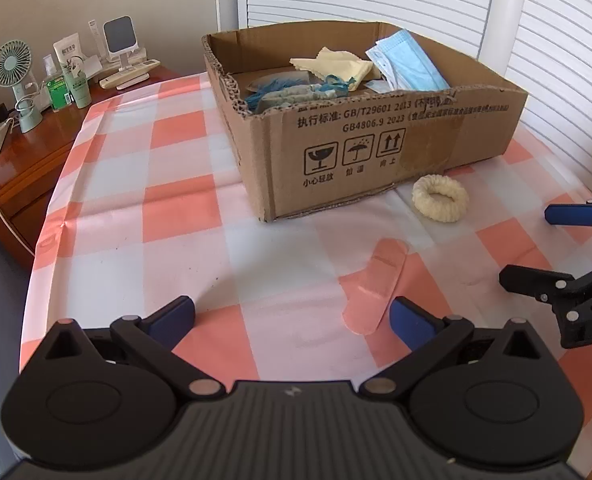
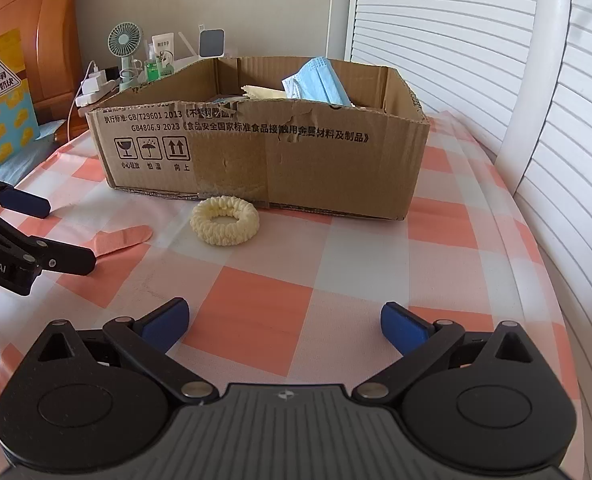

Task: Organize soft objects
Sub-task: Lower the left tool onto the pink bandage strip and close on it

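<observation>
Cream knitted scrunchie (image 2: 225,220), one only, lies flat on the checked tablecloth (image 2: 360,264) just in front of the cardboard box (image 2: 296,168), near its front wall but not clearly touching it; it sits ahead and a little left of the right gripper (image 2: 285,326), whose blue-padded jaws stand wide apart with nothing between them. One pink adhesive bandage (image 1: 370,284) lies flat on the cloth to the left of the scrunchie, directly ahead of the left gripper (image 1: 291,320), its near end just beside the right-hand pad; this gripper too is spread wide and empty. Each gripper shows at the edge of the other's view, both low over the cloth and apart from one another. Inside the single box are one blue face mask (image 1: 410,62) leaning against the far wall, one pale yellow cloth (image 1: 336,66), and a blue-and-grey bundle (image 1: 296,92) whose kind I cannot tell. Bare cloth stretches between both grippers and the two loose things. White slatted doors (image 2: 476,40) rise behind and to the right of the box; on the left the cloth's edge drops beside a wooden cabinet (image 1: 27,148) carrying one green desk fan (image 1: 13,80) and several bottles.
</observation>
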